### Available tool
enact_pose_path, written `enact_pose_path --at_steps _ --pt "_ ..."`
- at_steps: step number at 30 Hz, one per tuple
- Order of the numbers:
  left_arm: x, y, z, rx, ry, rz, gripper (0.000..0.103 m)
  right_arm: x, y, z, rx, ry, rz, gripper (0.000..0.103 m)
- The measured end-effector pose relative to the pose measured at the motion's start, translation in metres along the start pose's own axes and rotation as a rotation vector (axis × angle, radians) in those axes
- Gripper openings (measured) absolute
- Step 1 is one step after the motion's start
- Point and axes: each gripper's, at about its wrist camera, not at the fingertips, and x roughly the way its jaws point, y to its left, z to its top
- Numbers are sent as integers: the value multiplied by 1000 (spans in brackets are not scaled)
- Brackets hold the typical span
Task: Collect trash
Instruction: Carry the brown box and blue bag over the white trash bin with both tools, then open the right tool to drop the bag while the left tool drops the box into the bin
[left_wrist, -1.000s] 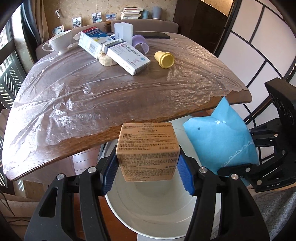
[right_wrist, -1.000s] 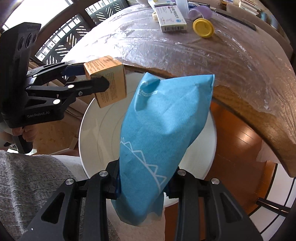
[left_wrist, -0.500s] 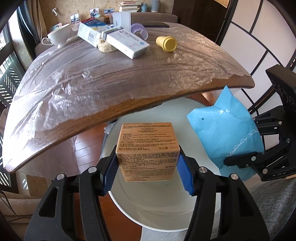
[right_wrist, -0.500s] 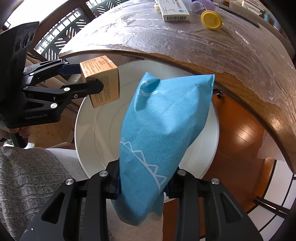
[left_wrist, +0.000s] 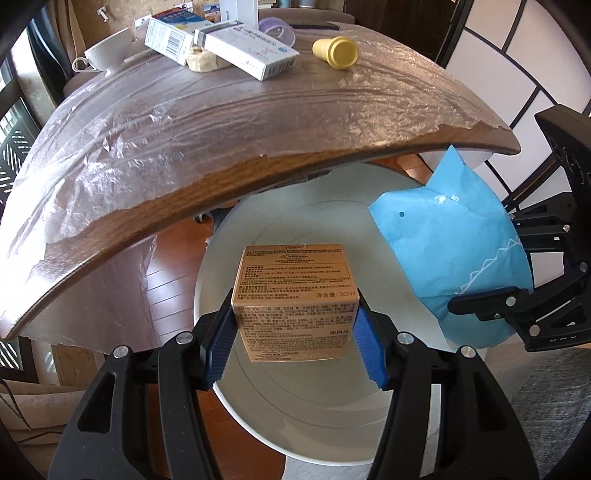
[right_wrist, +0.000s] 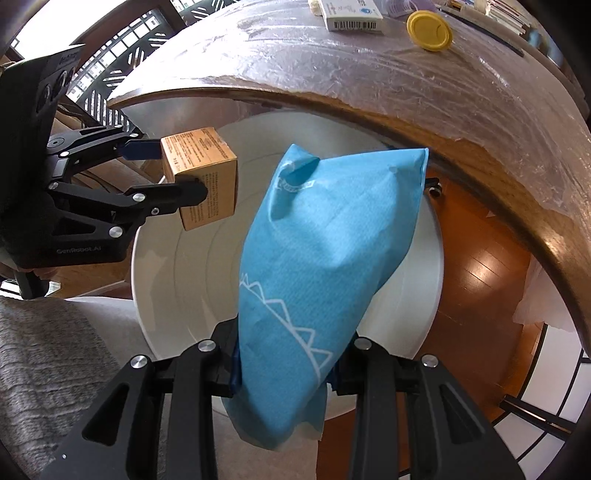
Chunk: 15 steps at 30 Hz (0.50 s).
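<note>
My left gripper (left_wrist: 295, 332) is shut on a tan cardboard box (left_wrist: 295, 302) printed with small text, its blue pads pressing both sides. The box hangs over the mouth of a white round bin (left_wrist: 288, 439) that stands on the floor below the table edge. My right gripper (right_wrist: 284, 354) is shut on a blue paper packet (right_wrist: 325, 243) with a white zigzag line, held upright over the same bin (right_wrist: 162, 325). In the right wrist view the box (right_wrist: 203, 173) and the left gripper (right_wrist: 162, 173) sit at the bin's left rim. The packet (left_wrist: 450, 251) shows at right in the left wrist view.
A wooden table (left_wrist: 221, 122) under clear plastic film overhangs the bin. On it lie two white and blue medicine boxes (left_wrist: 247, 51), a yellow cap (left_wrist: 336, 51), a beige lump (left_wrist: 203, 62), a purple ring (left_wrist: 277, 29) and a white cup (left_wrist: 107, 51). Grey carpet (right_wrist: 55, 354) lies nearby.
Both grippers have sunk below the table edge, closer to the bin's mouth, each still holding its item. The table now fills the upper part of both views.
</note>
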Motion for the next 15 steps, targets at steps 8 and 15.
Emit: enact_pose_path --at_steps 8,15 --pt "11 1 -5 9 22 8 59 18 5 5 -8 20 -15 33" --pt "23 6 -12 11 50 18 59 32 7 10 -7 29 -43 33"
